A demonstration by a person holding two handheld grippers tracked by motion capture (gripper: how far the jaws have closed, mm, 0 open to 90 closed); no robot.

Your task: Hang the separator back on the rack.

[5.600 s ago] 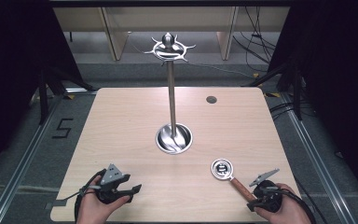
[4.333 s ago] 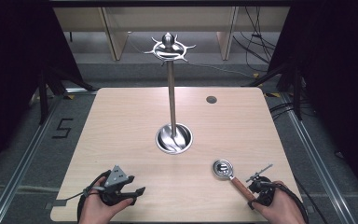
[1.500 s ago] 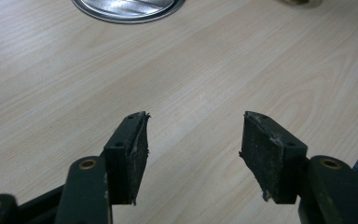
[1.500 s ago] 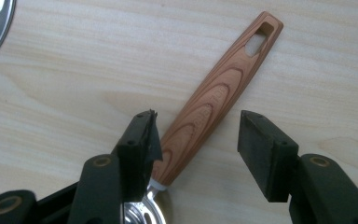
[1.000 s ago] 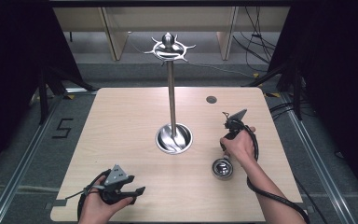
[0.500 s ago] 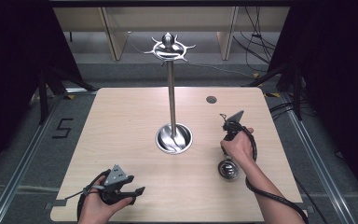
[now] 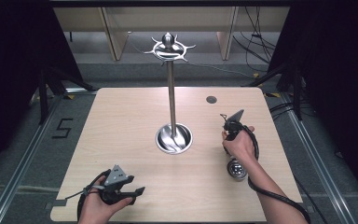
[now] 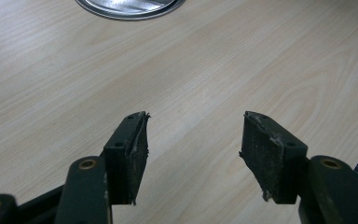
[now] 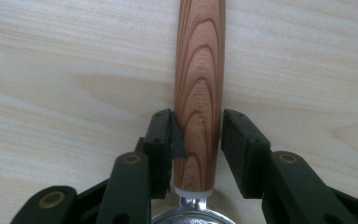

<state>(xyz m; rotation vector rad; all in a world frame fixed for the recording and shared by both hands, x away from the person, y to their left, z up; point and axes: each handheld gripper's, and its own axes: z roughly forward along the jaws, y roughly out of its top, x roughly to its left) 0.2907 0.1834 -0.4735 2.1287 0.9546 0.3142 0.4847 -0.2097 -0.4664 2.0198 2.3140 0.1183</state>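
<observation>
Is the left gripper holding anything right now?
No, the left gripper has its jaws spread wide apart with just the bare wooden table between them.

The strainer [image 9: 199,93] lay flat on the light wooden table [image 7: 121,121] near its right edge, between the right gripper's [image 9: 198,135] jaws. Its striped reddish wooden handle ran straight, joined by a pale collar to the steel round head [image 7: 237,169].
</observation>
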